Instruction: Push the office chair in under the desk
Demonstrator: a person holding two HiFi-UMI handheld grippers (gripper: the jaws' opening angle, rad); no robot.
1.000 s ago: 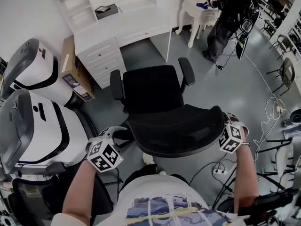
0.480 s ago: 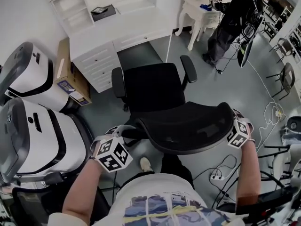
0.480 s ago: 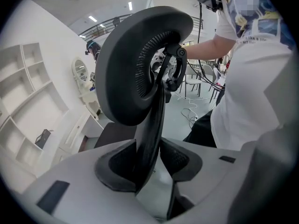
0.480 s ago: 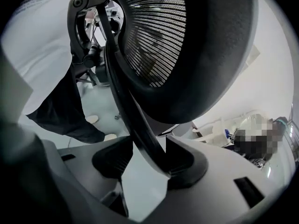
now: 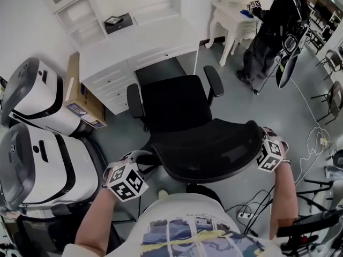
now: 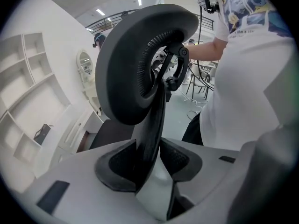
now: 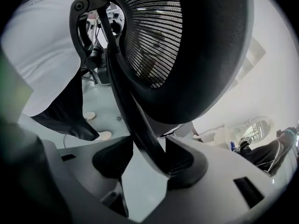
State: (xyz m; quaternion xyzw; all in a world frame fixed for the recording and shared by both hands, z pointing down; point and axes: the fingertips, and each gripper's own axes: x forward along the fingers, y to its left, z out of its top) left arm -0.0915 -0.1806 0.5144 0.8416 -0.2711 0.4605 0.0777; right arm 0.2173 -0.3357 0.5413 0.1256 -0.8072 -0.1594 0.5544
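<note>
A black office chair [image 5: 174, 103] faces the white desk [image 5: 144, 36], its seat front close to the knee opening. Its mesh backrest [image 5: 209, 149] is nearest to me. My left gripper [image 5: 143, 157] is at the backrest's left edge. In the left gripper view the left gripper [image 6: 149, 155] has both pads pressed on the backrest frame [image 6: 126, 69]. My right gripper [image 5: 261, 138] holds the right edge. In the right gripper view the right gripper [image 7: 149, 155] is shut on the dark rim of the backrest [image 7: 201, 55].
Two large white pod-shaped machines [image 5: 32, 165] stand at the left, with a cardboard box [image 5: 80, 98] beside the desk drawers. A person in dark clothes [image 5: 268, 31] stands by a small white table [image 5: 230, 15] at the back right. Cables and a power strip [image 5: 246, 216] lie on the floor.
The chair has rolled forward towards the desk, and its seat front is now nearer the opening. Both grippers have stayed on the backrest's edges and moved with it.
</note>
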